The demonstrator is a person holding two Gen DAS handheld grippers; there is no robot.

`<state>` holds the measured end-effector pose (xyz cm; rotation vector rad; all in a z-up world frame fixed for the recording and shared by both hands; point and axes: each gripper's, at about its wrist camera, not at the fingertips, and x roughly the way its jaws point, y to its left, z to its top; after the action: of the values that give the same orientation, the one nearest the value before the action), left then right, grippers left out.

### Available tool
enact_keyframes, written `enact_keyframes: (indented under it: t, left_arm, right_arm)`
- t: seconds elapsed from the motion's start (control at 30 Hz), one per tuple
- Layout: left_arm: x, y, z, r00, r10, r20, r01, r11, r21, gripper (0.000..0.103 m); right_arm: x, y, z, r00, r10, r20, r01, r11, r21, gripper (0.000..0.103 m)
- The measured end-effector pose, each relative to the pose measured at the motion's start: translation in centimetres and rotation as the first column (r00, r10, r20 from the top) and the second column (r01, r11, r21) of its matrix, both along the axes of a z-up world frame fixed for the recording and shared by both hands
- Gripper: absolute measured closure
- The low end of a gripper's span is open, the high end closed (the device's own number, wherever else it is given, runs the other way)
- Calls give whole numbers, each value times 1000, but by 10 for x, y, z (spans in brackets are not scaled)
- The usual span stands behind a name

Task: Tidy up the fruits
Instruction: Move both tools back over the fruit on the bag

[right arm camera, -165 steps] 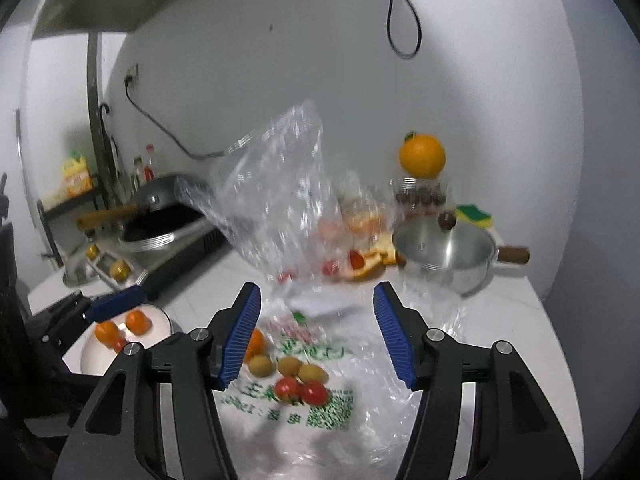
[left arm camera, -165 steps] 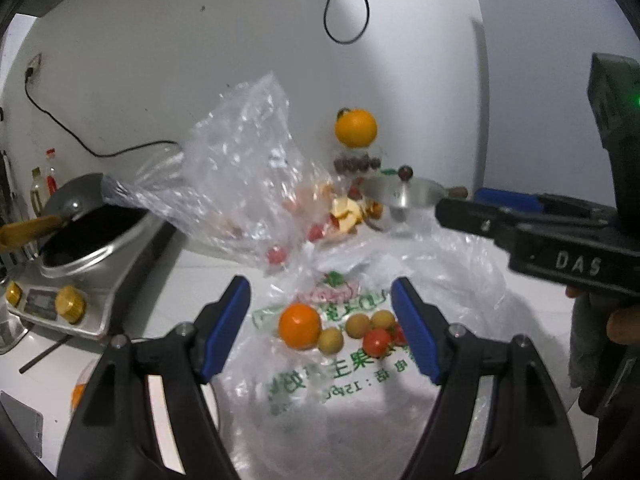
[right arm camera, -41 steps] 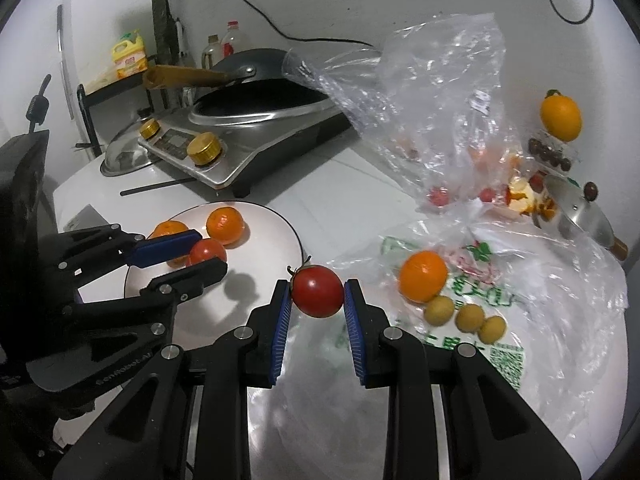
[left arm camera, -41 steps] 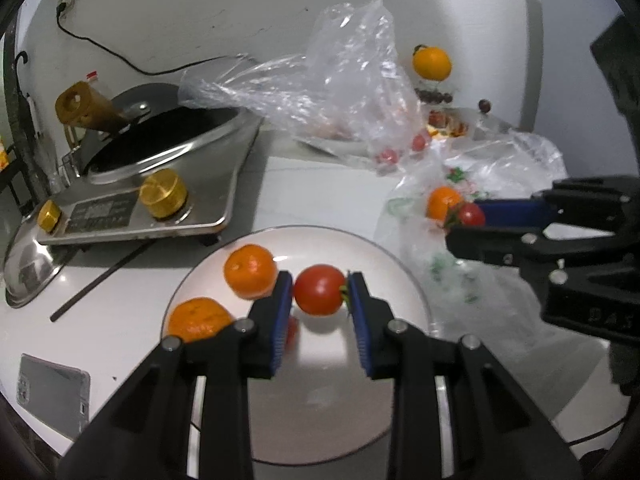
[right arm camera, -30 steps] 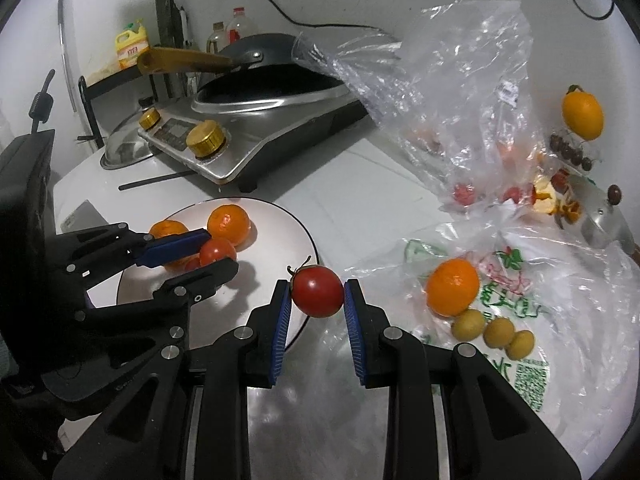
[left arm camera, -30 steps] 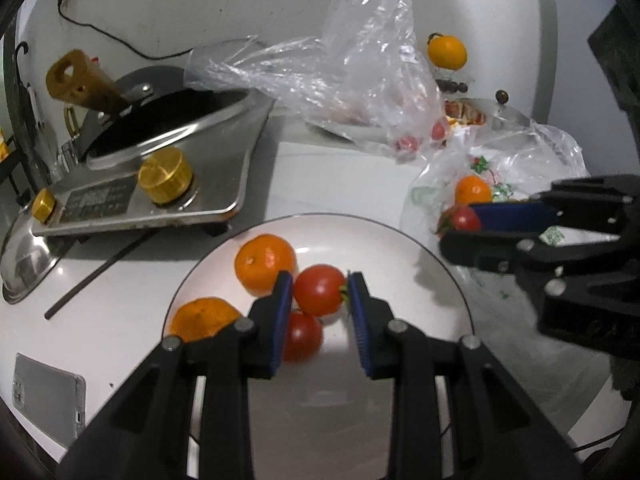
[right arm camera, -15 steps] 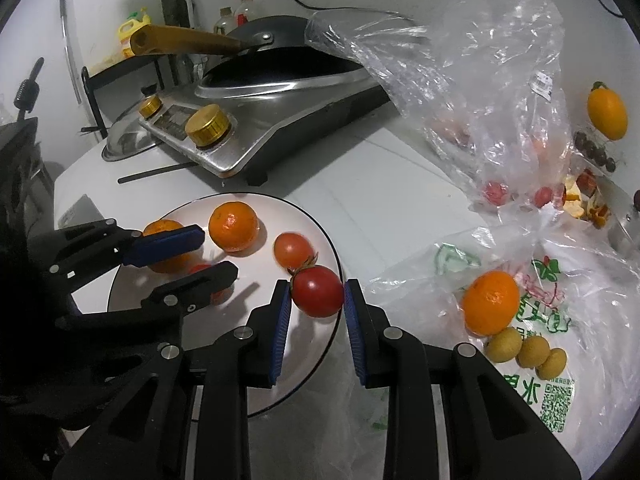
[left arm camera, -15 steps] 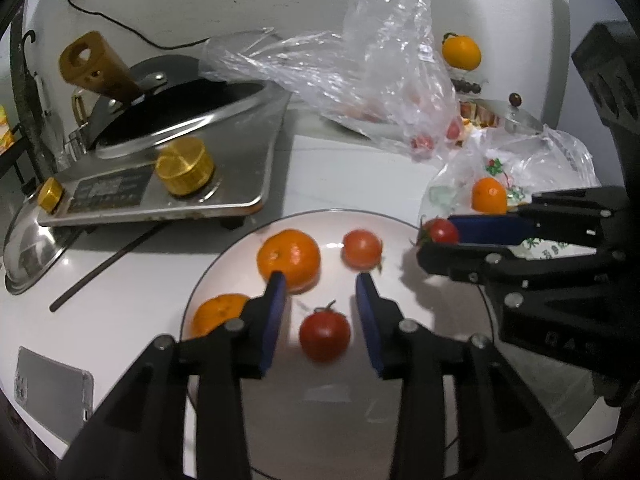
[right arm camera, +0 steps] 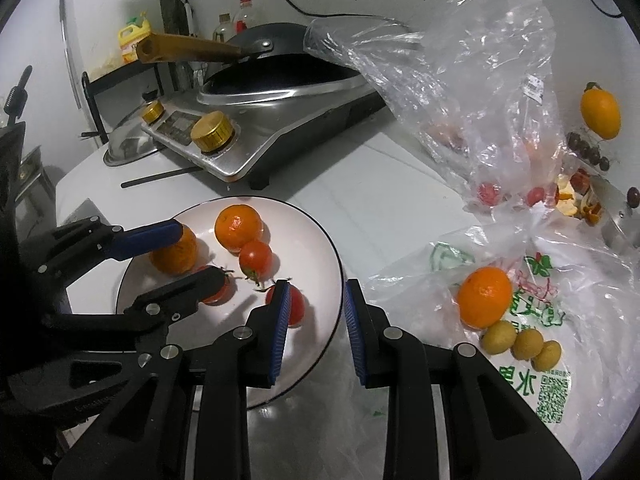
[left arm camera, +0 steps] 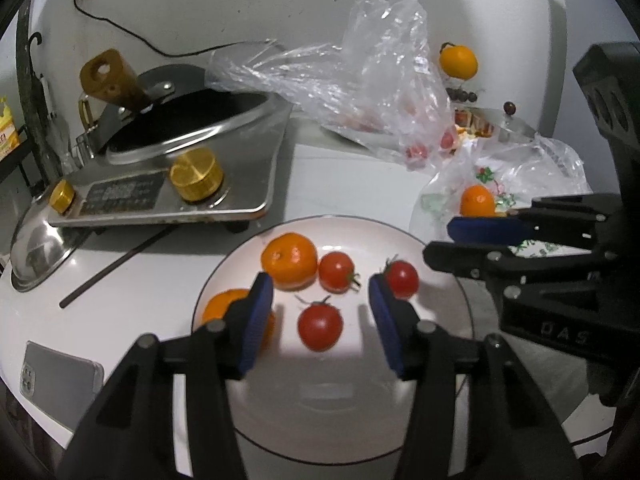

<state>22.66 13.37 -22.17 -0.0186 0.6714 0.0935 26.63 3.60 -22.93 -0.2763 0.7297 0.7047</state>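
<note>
On the white plate (left arm camera: pixel 436 420) both grippers now stand parted and empty: the left gripper (left arm camera: pixel 320 316), which half a second ago had just let go of one tomato, has opened wider, and the right gripper (right arm camera: pixel 315 320) has released the tomato it carried, so that fruit (right arm camera: pixel 296 306) now rests near the plate's rim nearest the bag, just beside the right gripper's left finger. That puts three tomatoes and two mandarins (left arm camera: pixel 290 258) on the plate, so this transfer looks complete and the next fetch probably falls to the printed bag (right arm camera: pixel 560 344), where one mandarin (right arm camera: pixel 484 296) and three small yellow-green fruits (right arm camera: pixel 520 344) remain. The tomatoes are near-round with no clear long axis; the newly set one's green stem (right arm camera: pixel 286 279) points toward the plate's middle, lying sideways, not upright.
</note>
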Motion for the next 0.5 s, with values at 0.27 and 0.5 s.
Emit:
enact_keyframes:
  t: [0.27, 0.5]
  left_arm:
    - [-3, -20, 9, 1000, -16, 13, 16, 1000, 23, 52]
    - [-2, -46, 19, 998, -59, 32, 58, 998, 25, 52]
  right_arm:
    - [-5, -26, 8, 999, -35, 26, 35, 999, 16, 74]
    - [-7, -52, 13, 997, -62, 40, 60, 997, 38, 73]
